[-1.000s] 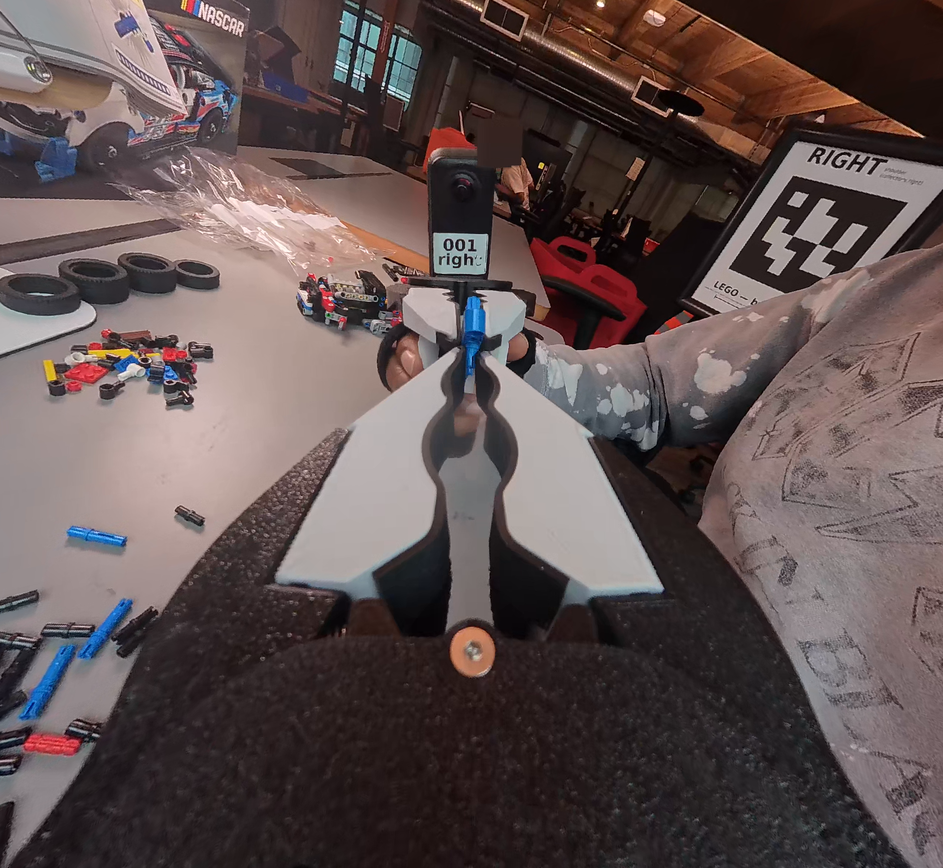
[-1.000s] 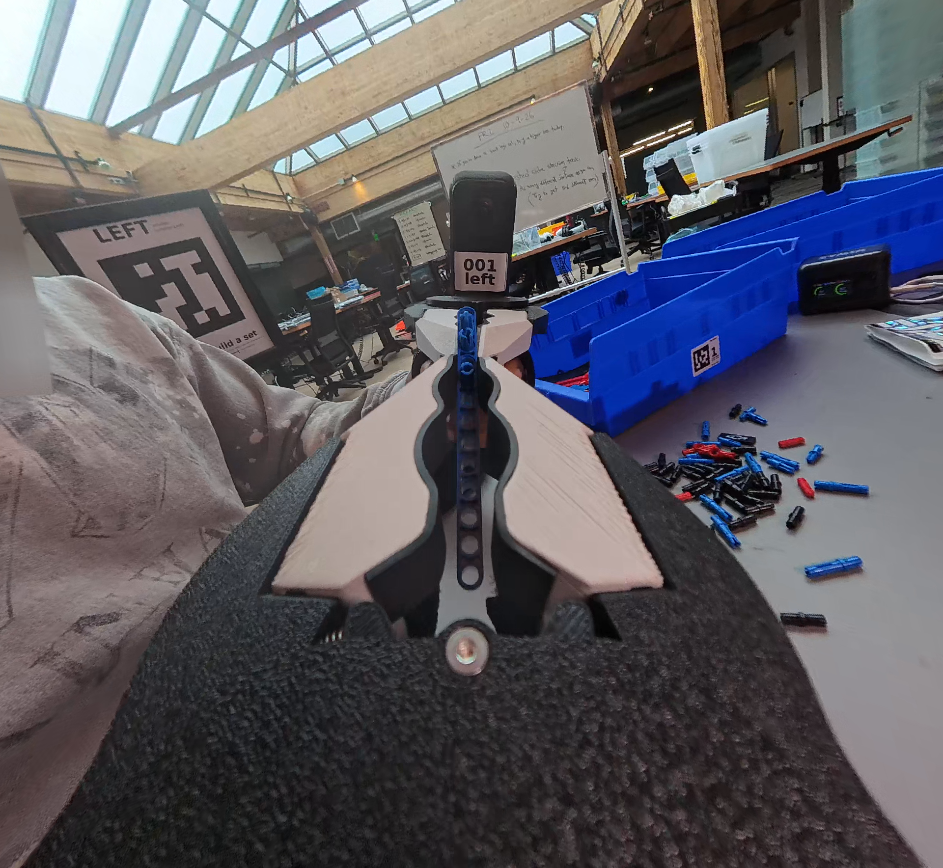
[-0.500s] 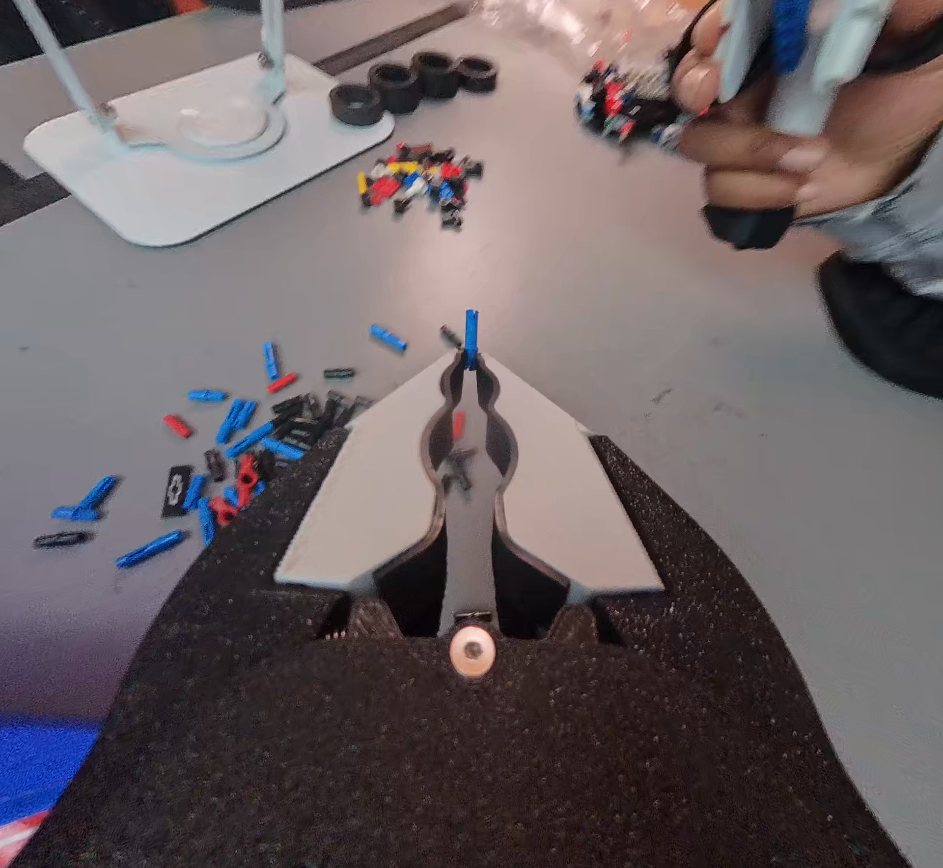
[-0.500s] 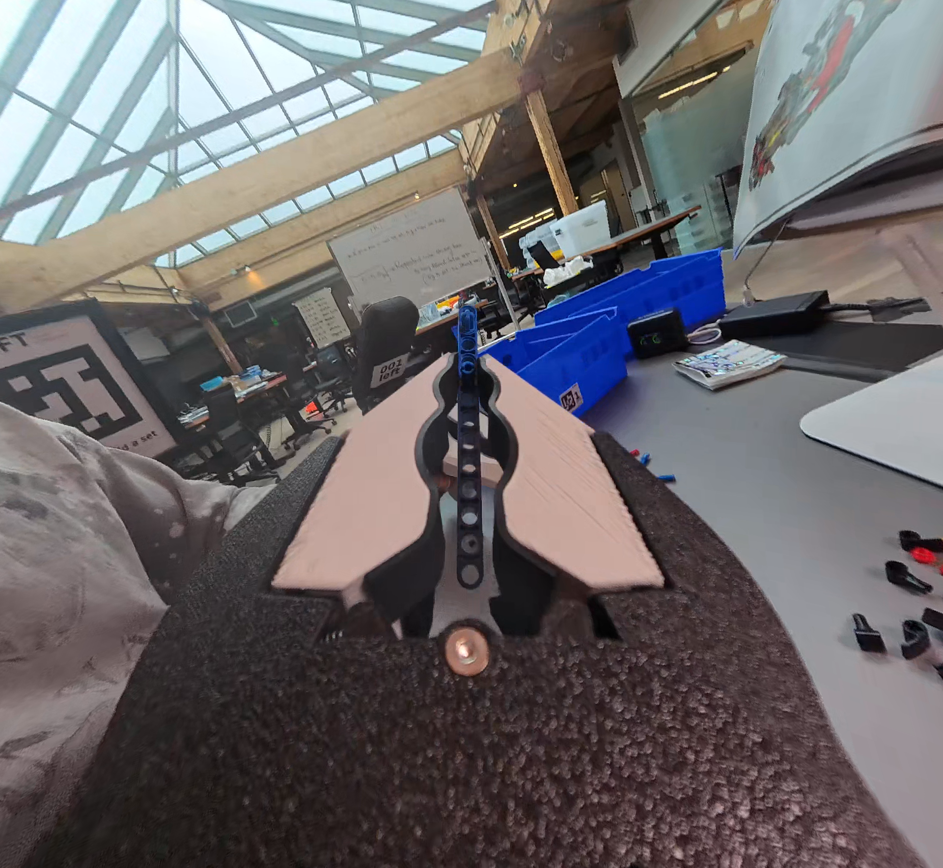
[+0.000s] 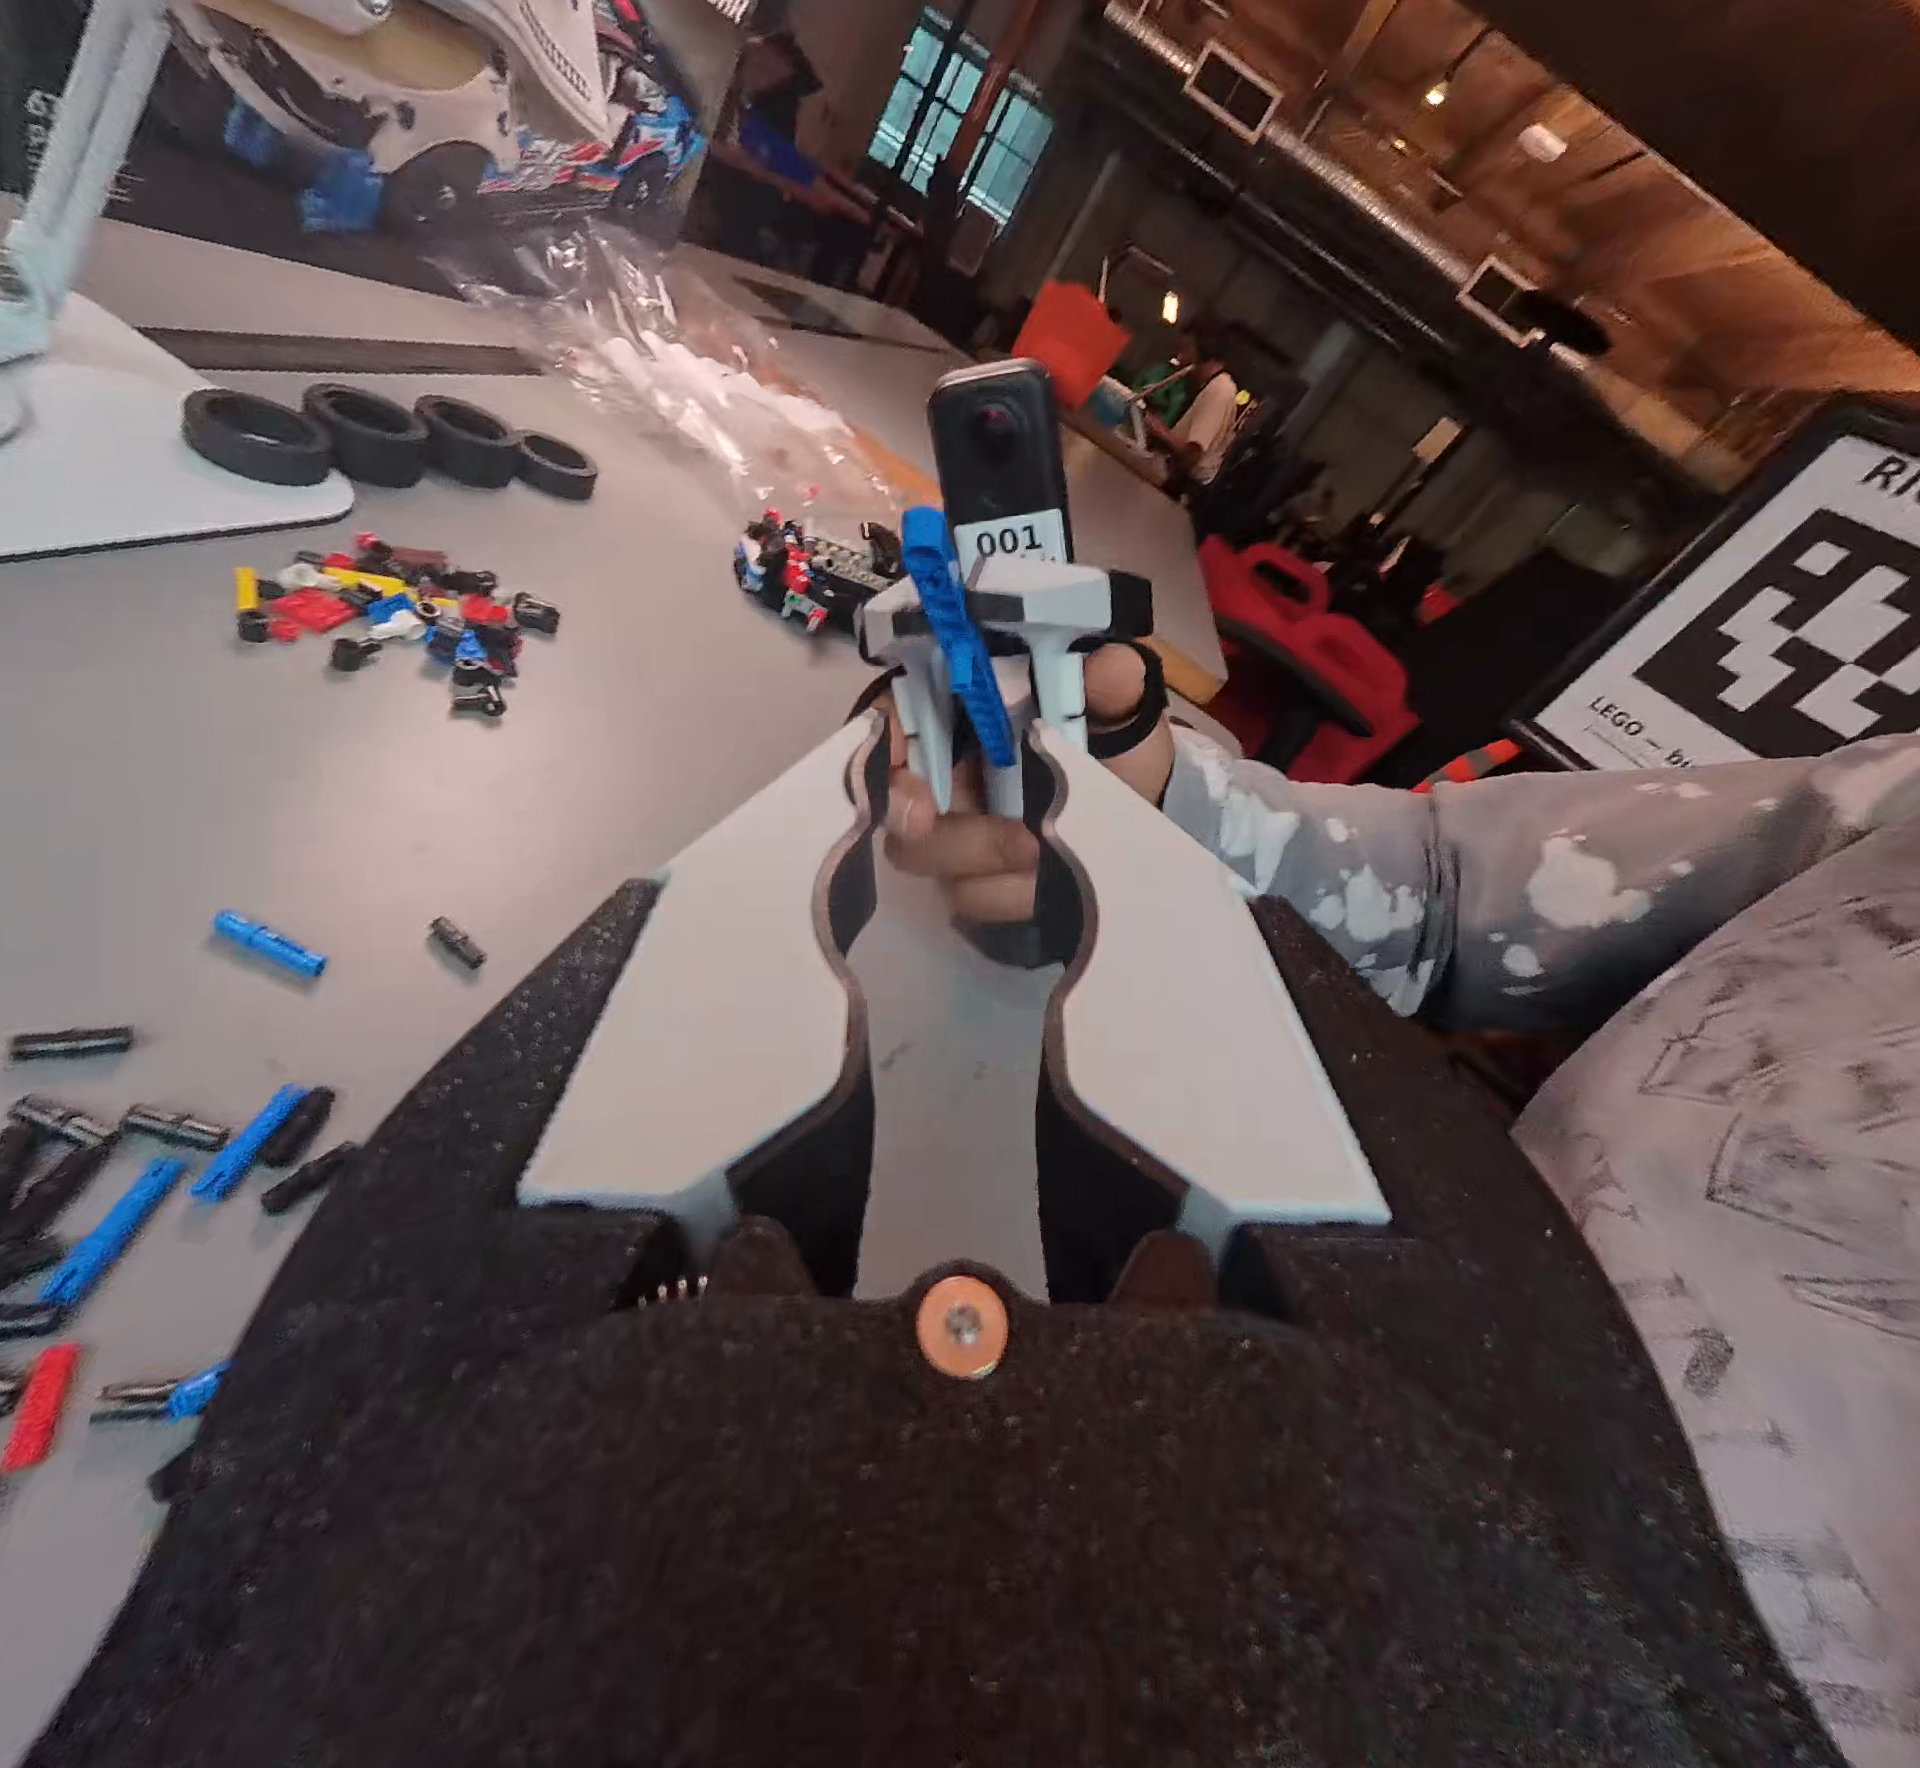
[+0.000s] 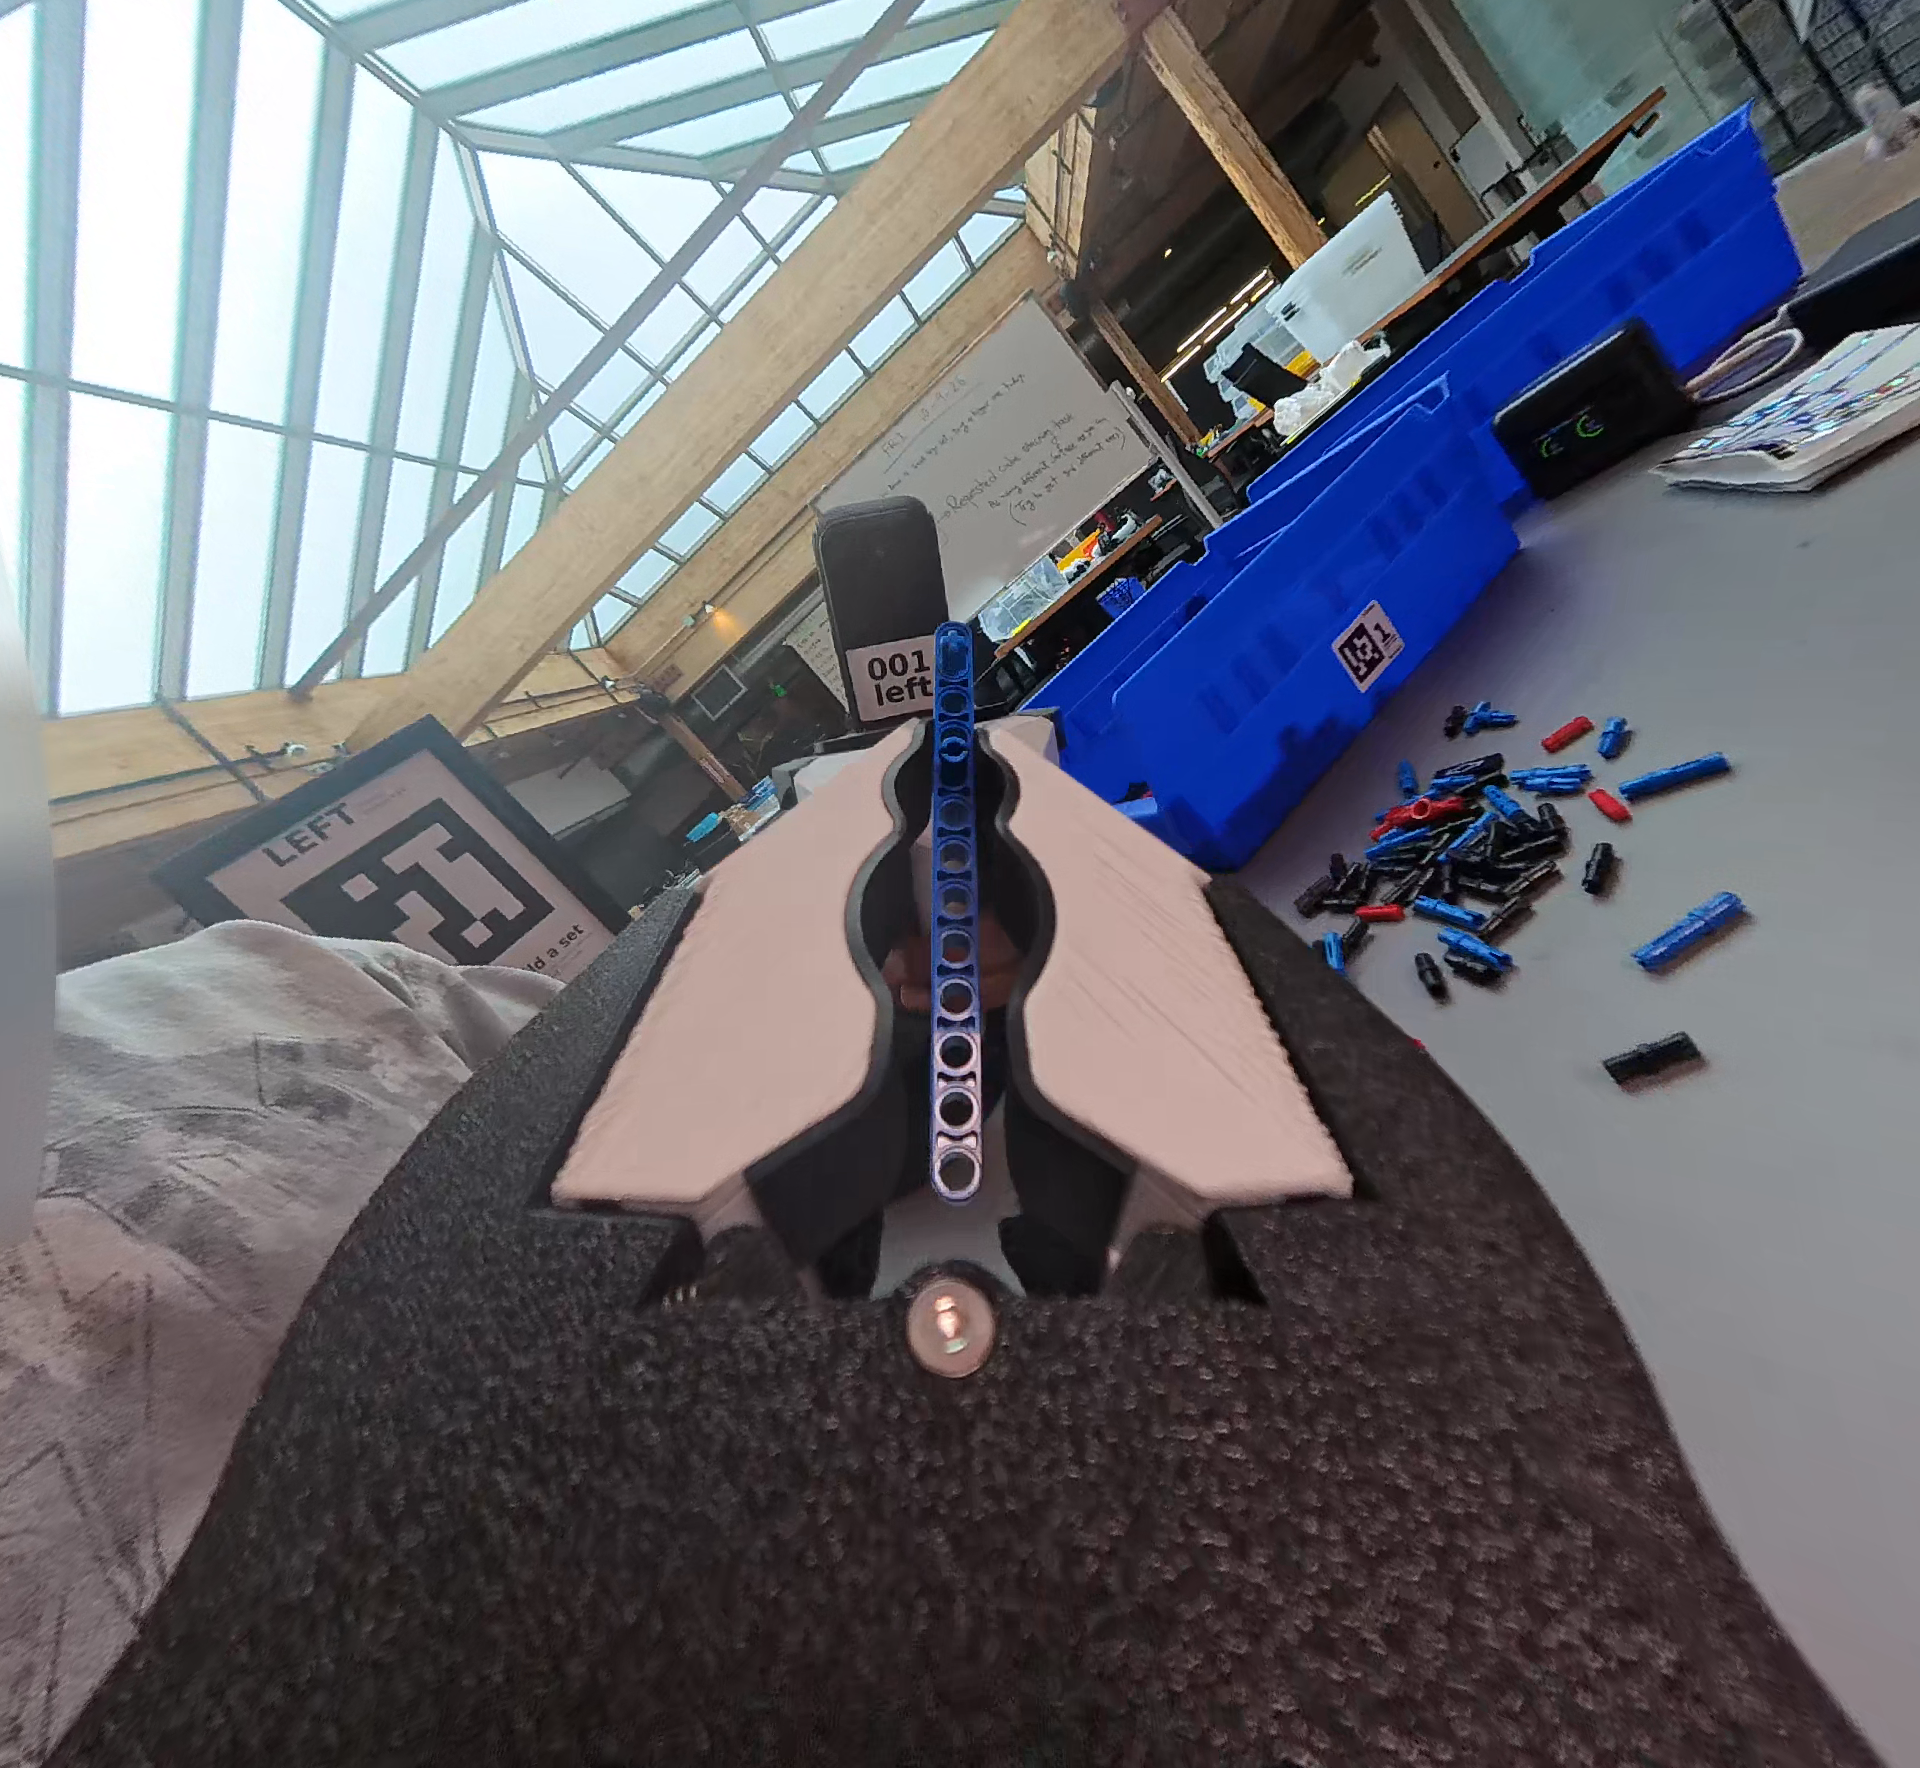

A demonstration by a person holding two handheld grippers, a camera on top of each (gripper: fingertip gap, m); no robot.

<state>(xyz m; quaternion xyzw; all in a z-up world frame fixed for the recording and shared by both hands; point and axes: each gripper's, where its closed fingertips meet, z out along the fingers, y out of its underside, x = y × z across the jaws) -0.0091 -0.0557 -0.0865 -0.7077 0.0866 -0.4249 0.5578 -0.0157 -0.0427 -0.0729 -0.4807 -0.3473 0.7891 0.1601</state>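
Observation:
My left gripper (image 5: 956, 731) is open and empty, held above the grey table (image 5: 312, 783). Its tips flank the tips of my right gripper (image 5: 971, 788), which faces it, held by a hand in a speckled grey sleeve. My right gripper (image 6: 956, 731) is shut on a long blue beam with holes (image 6: 954, 887), held edge-on along the fingers and sticking out past the tips. The beam also shows tilted in the left wrist view (image 5: 951, 627). The left gripper's camera (image 6: 881, 575) stands just behind the beam's end.
Several black tyres (image 5: 384, 435), a heap of small coloured parts (image 5: 395, 617), a partly built model (image 5: 810, 565) and a plastic bag (image 5: 707, 368) lie on the table. Loose blue, black and red pins (image 6: 1475, 845) lie beside blue bins (image 6: 1351, 638). A black device (image 6: 1590, 419) sits behind them. The tips of both grippers are at nearly the same place.
My left gripper held a blue pin, dipped over the table, and has come back to face the right gripper, now open with no pin. The right gripper still holds the beam.

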